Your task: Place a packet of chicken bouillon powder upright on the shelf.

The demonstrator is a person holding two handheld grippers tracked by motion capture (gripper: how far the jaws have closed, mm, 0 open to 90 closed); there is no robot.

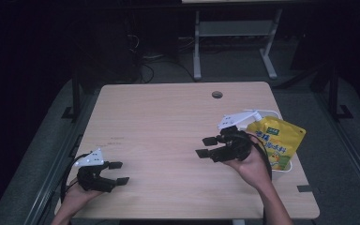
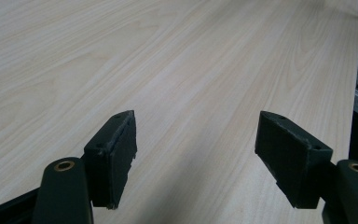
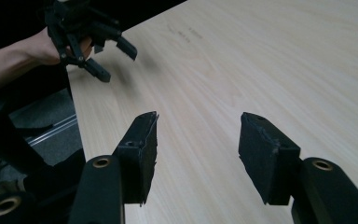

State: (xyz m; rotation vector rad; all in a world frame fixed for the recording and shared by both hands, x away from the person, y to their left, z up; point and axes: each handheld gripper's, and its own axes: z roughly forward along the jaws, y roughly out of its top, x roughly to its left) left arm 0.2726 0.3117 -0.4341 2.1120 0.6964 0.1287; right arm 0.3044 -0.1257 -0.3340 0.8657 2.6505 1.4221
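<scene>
Right tool (image 1: 207, 147) agape, beside yellow pouch (image 1: 277, 139).

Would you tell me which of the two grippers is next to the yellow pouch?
The right gripper; the yellow pouch lies just behind it, while the left gripper is across the table.

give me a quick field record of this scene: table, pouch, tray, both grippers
table: light wood top, round hole near far edge
pouch: yellow pouch at the right edge, lying on a white tray
left gripper: near left corner, jaws open, nothing between them
right gripper: just left of the pouch, jaws open, nothing between them
contact: neither gripper touches the pouch
</scene>
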